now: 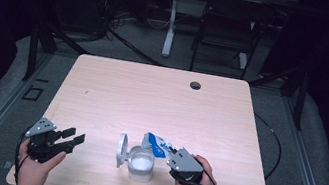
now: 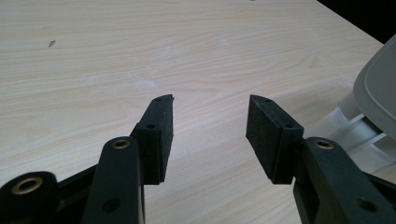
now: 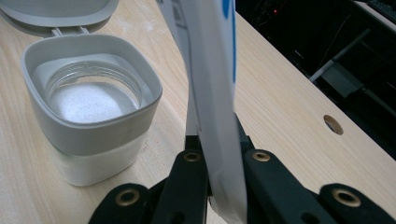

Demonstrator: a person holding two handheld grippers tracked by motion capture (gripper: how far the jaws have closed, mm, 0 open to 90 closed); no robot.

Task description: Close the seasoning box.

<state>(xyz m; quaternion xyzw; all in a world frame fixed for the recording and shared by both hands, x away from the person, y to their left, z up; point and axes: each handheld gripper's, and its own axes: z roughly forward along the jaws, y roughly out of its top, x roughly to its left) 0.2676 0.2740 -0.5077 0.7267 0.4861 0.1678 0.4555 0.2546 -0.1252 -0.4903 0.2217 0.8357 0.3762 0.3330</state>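
Pale wooden table point(image 1: 117, 89): right gripper point(image 1: 172, 159) pinches a blue-and-white sachet point(image 1: 156, 144) tilted over the open, lid-back jar point(image 1: 140, 165) already holding white powder, pouring apparently near complete, lid unclosed; left gripper point(image 1: 71, 138) rests spread and empty beside it.

The table point(image 1: 117, 89) has a light wood top with rounded corners, and a small round hole point(image 1: 195, 85) is near its far edge. A jar point(image 1: 141, 165) with white powder inside stands on the table near the front edge, about in the middle. Its grey lid point(image 1: 121, 150) is open and stands up at the left side of the jar, and a small dark mark point(image 1: 85, 92) is on the wood further to the left.
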